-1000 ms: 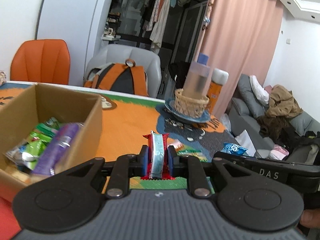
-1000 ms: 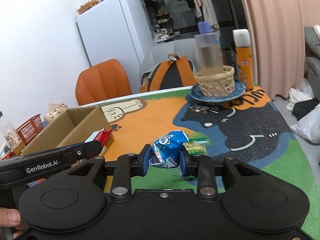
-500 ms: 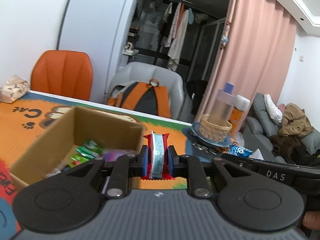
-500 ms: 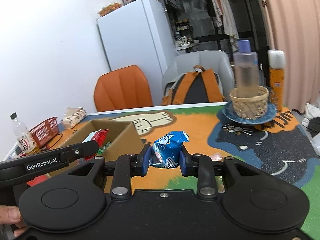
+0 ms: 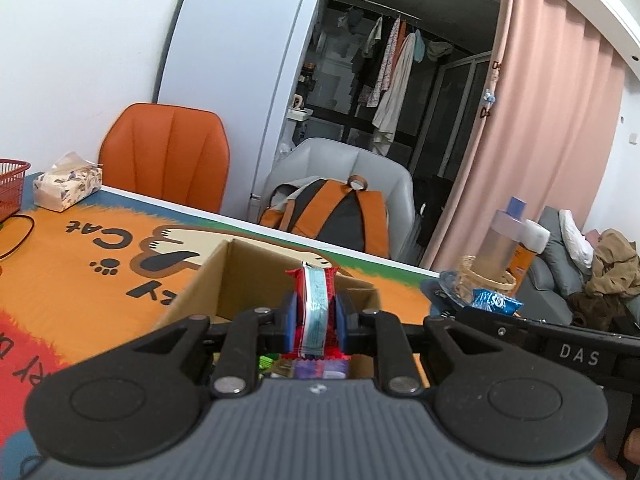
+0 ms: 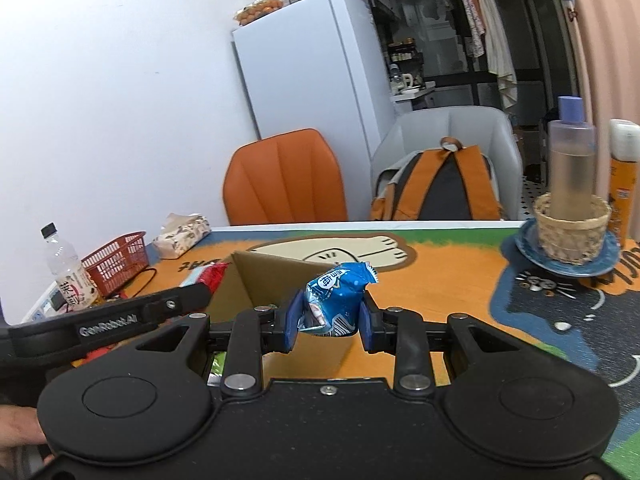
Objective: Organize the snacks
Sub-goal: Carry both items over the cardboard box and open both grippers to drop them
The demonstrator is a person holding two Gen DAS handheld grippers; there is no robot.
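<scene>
Both grippers point(image 5: 313, 317) point(image 6: 329, 317) over cardboard box point(image 5: 224, 276)

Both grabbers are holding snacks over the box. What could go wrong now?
The left gripper pinches the red snack bar only by its thin edge, so it might slip. The right gripper holds the blue snack packet above the cardboard box corner, so a drop may land outside.

Two wrist views, set low over the table and aimed across it

The cardboard box point(image 5: 256, 280) is seen close from behind the left gripper point(image 5: 313, 316), and obliquely from behind the right gripper point(image 6: 329, 318); the orange chair point(image 5: 168, 152), backpack point(image 6: 436, 184) and basket point(image 6: 572, 226) are shared.
</scene>
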